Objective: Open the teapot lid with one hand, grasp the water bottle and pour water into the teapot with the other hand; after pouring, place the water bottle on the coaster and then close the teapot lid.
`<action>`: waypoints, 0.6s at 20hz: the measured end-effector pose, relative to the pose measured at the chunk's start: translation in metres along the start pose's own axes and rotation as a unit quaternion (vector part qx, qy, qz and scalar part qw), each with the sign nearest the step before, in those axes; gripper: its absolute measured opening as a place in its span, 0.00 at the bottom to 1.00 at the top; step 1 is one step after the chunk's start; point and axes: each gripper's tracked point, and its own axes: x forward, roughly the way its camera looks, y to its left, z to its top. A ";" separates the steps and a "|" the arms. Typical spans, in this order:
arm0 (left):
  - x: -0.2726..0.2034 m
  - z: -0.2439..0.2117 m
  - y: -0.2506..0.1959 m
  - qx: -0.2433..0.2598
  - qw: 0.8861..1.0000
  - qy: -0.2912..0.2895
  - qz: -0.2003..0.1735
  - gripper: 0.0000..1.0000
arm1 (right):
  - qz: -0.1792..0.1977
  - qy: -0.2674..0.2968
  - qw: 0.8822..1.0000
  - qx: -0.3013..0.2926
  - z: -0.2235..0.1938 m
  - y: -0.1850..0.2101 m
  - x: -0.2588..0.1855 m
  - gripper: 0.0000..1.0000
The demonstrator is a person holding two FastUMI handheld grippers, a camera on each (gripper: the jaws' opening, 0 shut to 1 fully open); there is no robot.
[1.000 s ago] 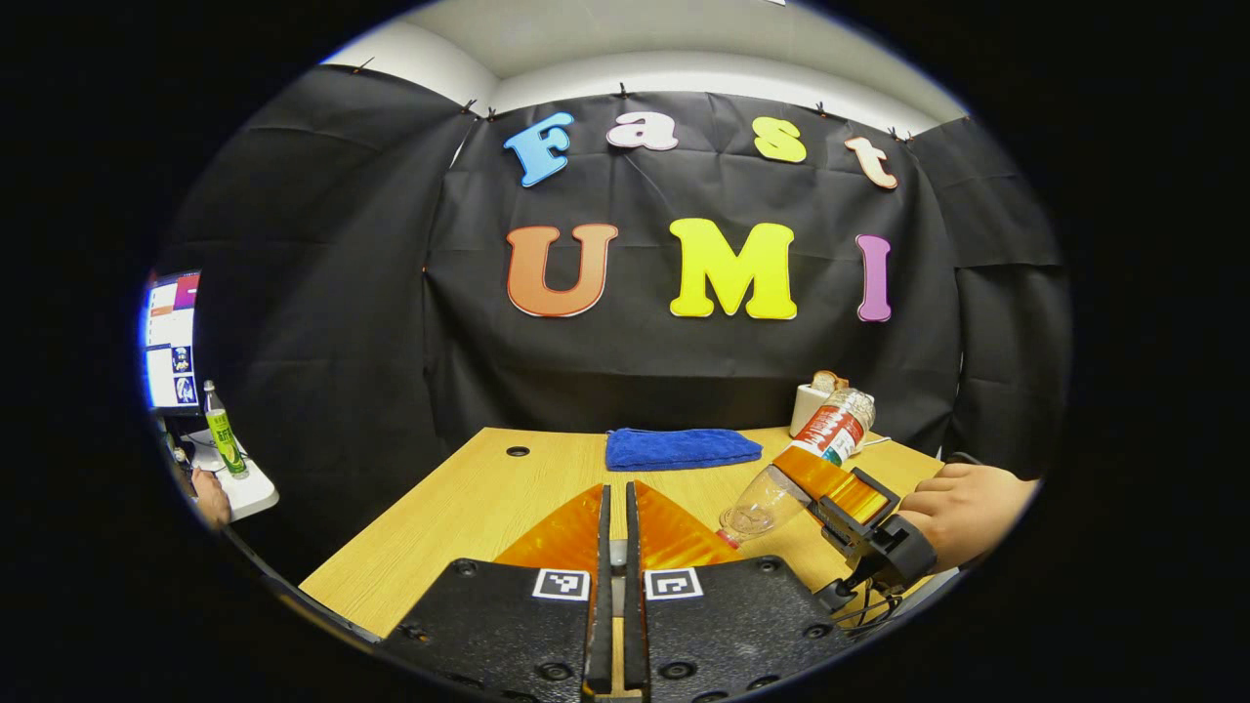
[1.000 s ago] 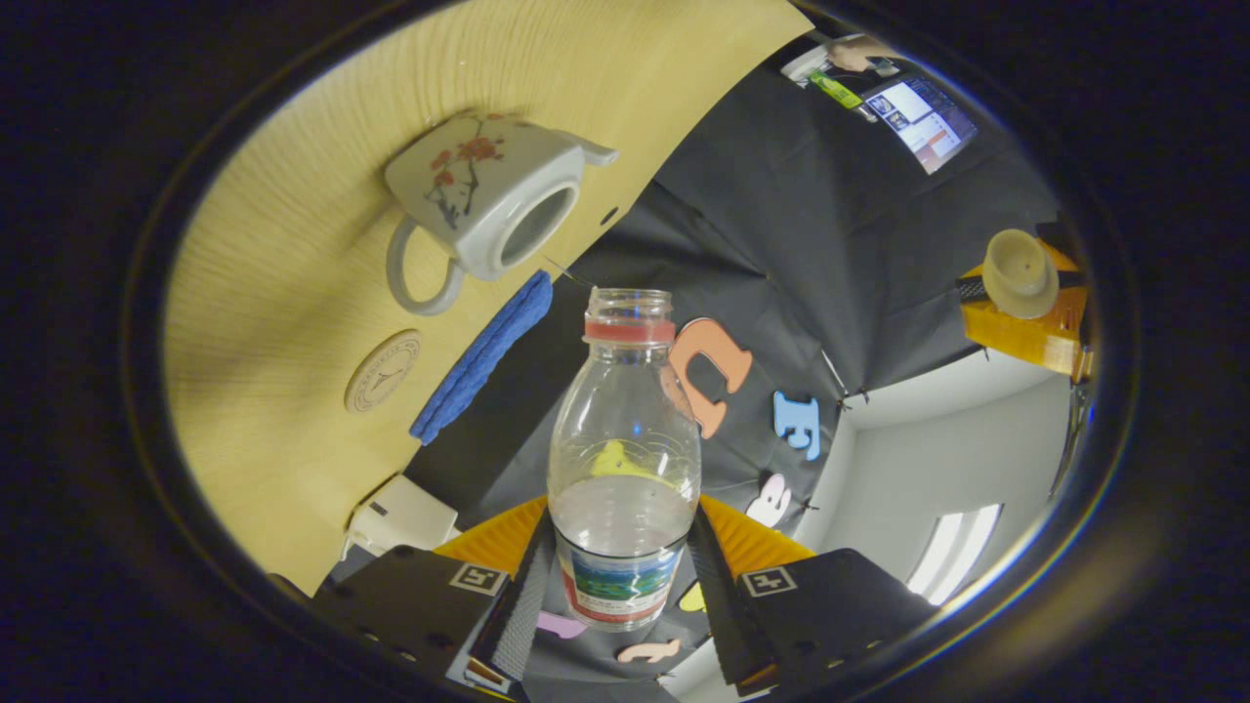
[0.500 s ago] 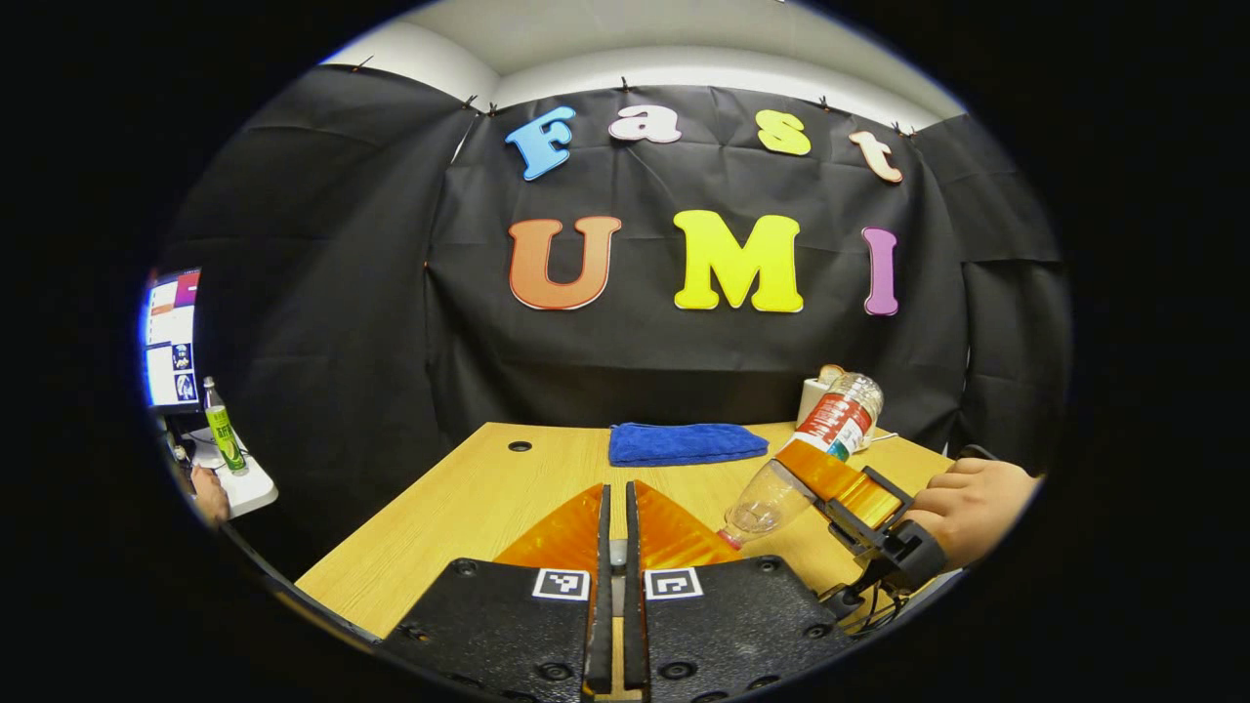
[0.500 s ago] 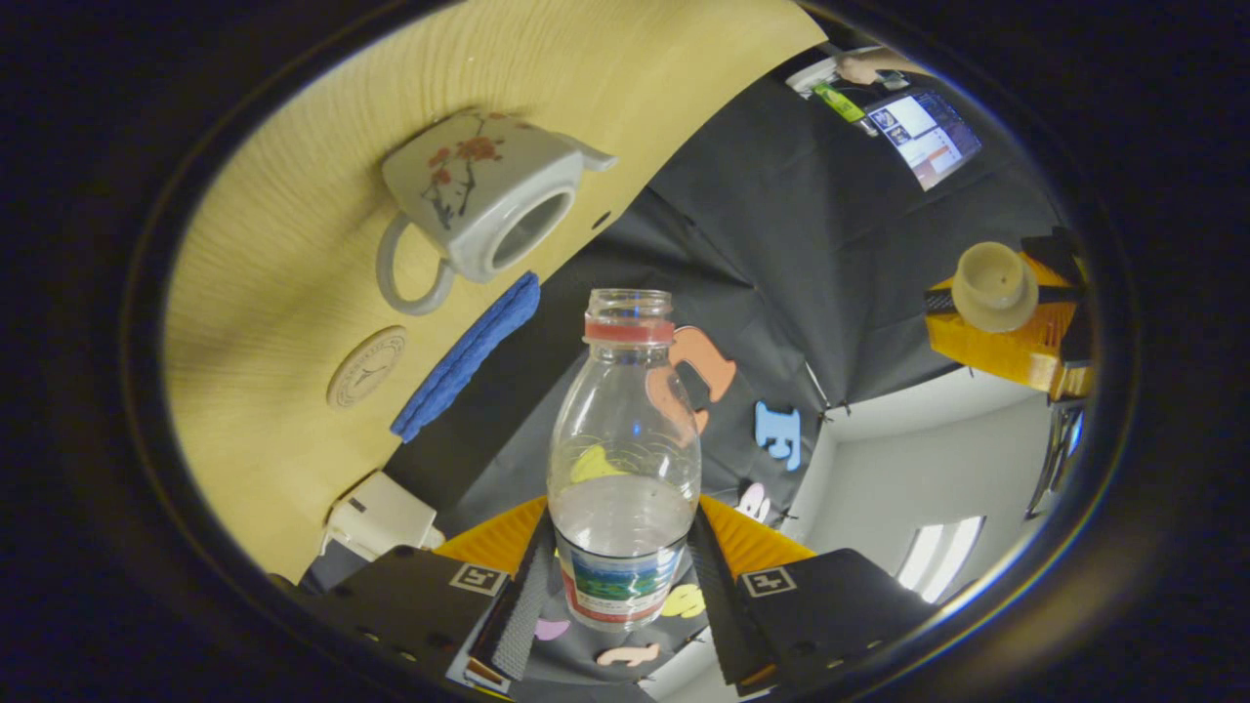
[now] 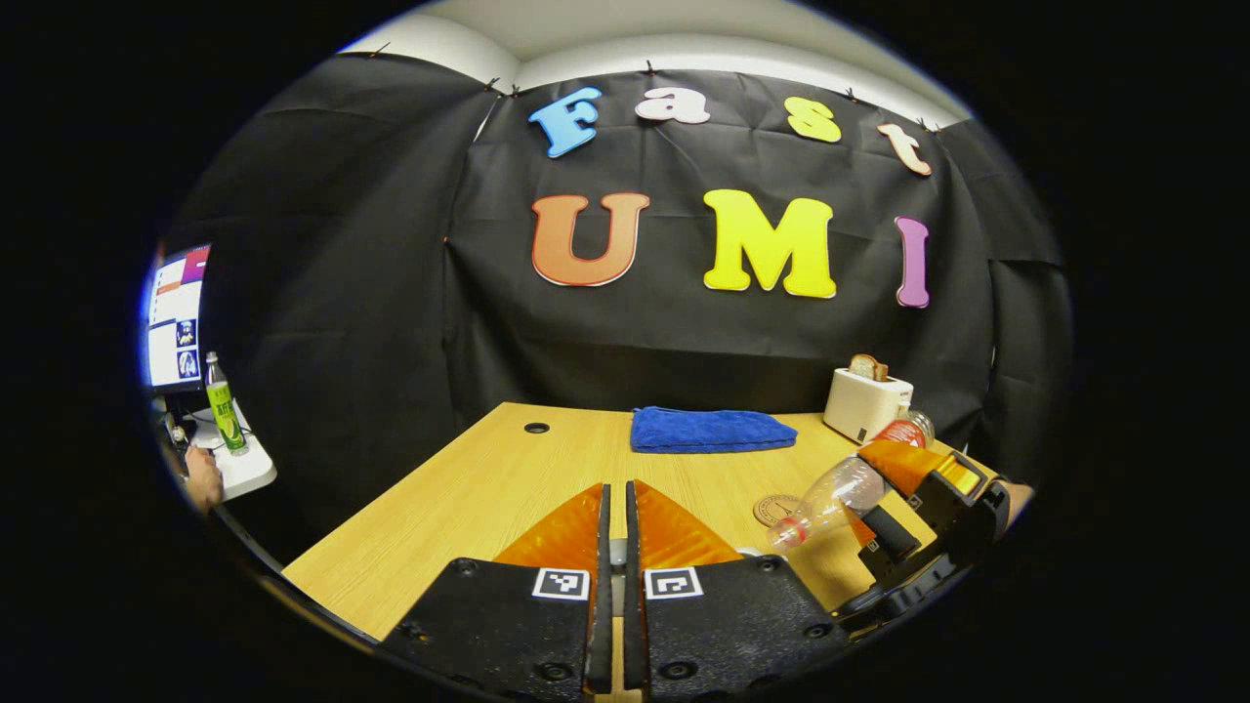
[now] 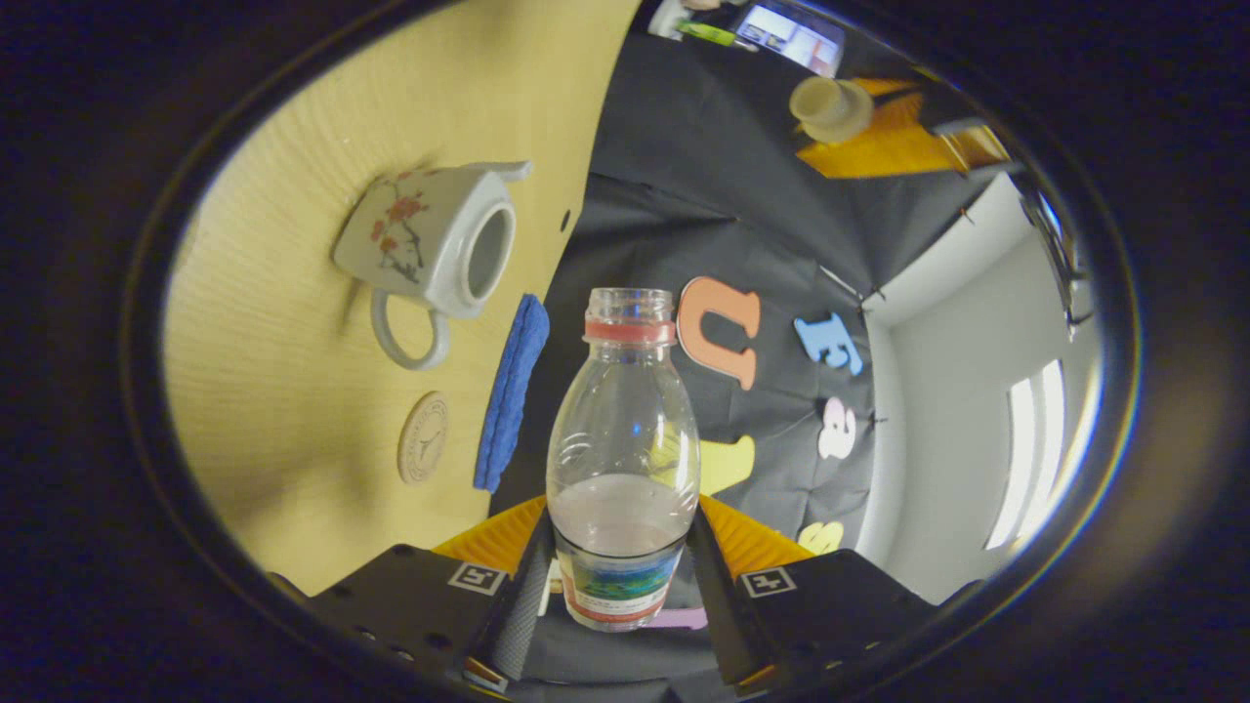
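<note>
Bottle [image 6: 623,459] has swung lower, clamped in right hand-held gripper [image 6: 621,576]; lid [image 6: 830,107] pinched left

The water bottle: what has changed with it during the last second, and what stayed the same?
The right gripper swung the water bottle lower toward the table, and its tilt changed. The grip stays shut on it. The left gripper still holds the lid; the teapot stays open.

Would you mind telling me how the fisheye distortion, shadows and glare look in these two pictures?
Left gripper view: the light wooden table edges bow outward and the corners darken. Right gripper view: the scene is rolled sideways; the white flowered ceramic teapot casts a soft shadow on the wood; the clear plastic water bottle is sharp; the bright window patch is washed out.
</note>
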 end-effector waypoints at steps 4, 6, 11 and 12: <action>0.008 -0.012 -0.002 0.004 1.000 0.017 0.011 0.07 | 0.006 0.005 0.994 0.108 -0.014 -0.001 -0.001 0.74; 0.008 -0.012 -0.004 0.006 1.000 0.016 0.013 0.07 | 0.018 0.013 0.985 0.173 -0.023 -0.001 -0.002 0.72; 0.006 -0.005 -0.011 0.018 1.000 0.003 0.013 0.07 | 0.049 0.033 0.941 0.332 -0.036 -0.008 0.005 0.72; 0.005 -0.004 -0.012 0.017 1.000 0.002 0.012 0.07 | 0.060 0.038 0.929 0.363 -0.038 -0.008 0.008 0.72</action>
